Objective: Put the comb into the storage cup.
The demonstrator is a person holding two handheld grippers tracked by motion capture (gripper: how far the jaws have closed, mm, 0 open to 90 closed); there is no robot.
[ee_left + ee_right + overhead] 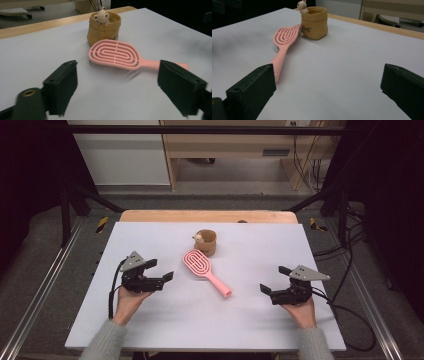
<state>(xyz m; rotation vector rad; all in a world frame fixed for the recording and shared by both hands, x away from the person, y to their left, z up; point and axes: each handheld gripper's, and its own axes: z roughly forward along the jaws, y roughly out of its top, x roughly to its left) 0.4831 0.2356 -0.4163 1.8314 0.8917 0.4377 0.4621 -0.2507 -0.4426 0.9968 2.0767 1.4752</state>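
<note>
A pink hairbrush lies bristles down in the middle of the white table top, its handle pointing toward the near right. Just behind its head stands a small tan pouch with a little bear figure on its rim. My left gripper rests left of the brush, open and empty; its view shows the brush and pouch ahead between the jaws. My right gripper is open and empty, right of the brush handle, with the pouch farther off.
A wooden strip runs along the table's far edge. Black frame rails and cables flank the table. Wooden furniture stands on the floor beyond. Bare white surface lies around both grippers.
</note>
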